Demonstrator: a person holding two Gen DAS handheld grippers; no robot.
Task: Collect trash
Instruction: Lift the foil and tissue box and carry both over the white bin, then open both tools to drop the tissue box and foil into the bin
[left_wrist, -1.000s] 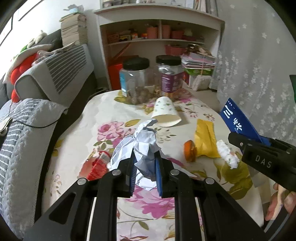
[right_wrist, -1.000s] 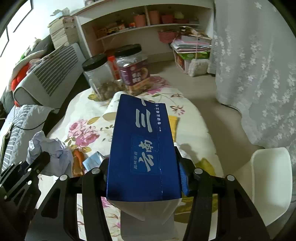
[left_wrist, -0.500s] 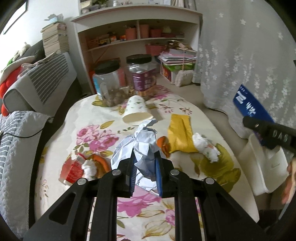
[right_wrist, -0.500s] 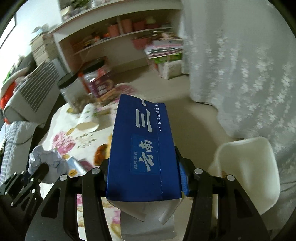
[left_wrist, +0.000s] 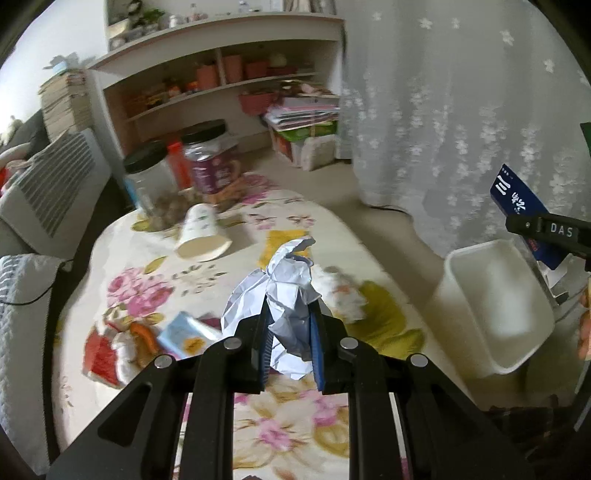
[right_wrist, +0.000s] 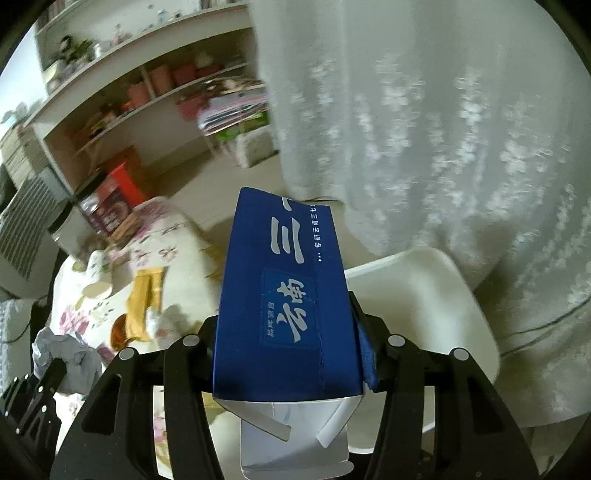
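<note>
My left gripper (left_wrist: 290, 334) is shut on a crumpled white paper ball (left_wrist: 286, 284) and holds it above the floral table (left_wrist: 122, 243). My right gripper (right_wrist: 288, 350) is shut on a blue carton box (right_wrist: 284, 295) with white characters; the box also shows in the left wrist view (left_wrist: 517, 203), above the white trash bin (left_wrist: 495, 299). The bin (right_wrist: 417, 295) lies behind the box in the right wrist view. A paper cup (left_wrist: 201, 236), a yellow packet (right_wrist: 146, 299), a red wrapper (left_wrist: 98, 354) and a small light-blue box (left_wrist: 184, 332) lie on the table.
Two black-lidded jars (left_wrist: 210, 158) stand at the table's far end. A white shelf unit (left_wrist: 221, 85) is behind. A striped sofa (left_wrist: 48, 177) lines the left. A white lace curtain (left_wrist: 461, 110) hangs at the right, behind the bin.
Both grippers have swung right, away from the table's middle. The blue box has moved from over the table to over the white bin. The paper ball stays held.
</note>
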